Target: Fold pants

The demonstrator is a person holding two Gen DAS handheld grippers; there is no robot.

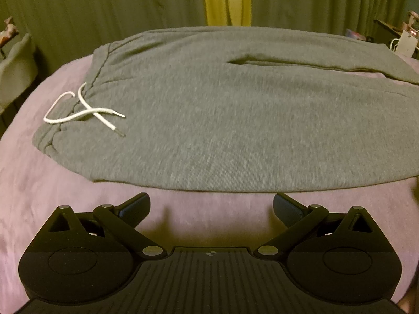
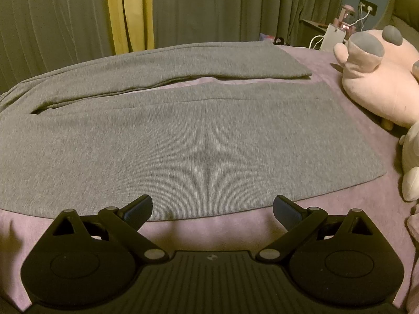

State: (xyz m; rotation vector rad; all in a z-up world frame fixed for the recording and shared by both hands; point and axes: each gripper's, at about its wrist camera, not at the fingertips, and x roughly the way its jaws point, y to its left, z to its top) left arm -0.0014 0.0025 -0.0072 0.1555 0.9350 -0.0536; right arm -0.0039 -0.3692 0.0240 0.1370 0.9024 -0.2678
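Grey sweatpants (image 1: 209, 120) lie spread flat on a pink bedsheet (image 1: 78, 196). Their waistband, with a white drawstring (image 1: 83, 110), is at the left in the left wrist view. The two legs (image 2: 196, 136) run to the right in the right wrist view, the far leg (image 2: 209, 62) a little apart from the near one. My left gripper (image 1: 211, 206) stands open just short of the near edge of the pants, nothing between its fingers. Over that same near edge, along the near leg, my right gripper (image 2: 212, 209) is open and holds nothing.
A pink plush toy (image 2: 377, 78) and a pale one (image 2: 411, 162) lie at the right end of the bed. Grey-green curtains with a yellow strip (image 2: 131, 10) hang behind the bed. A bedside stand with cables (image 2: 337, 31) is at the far right.
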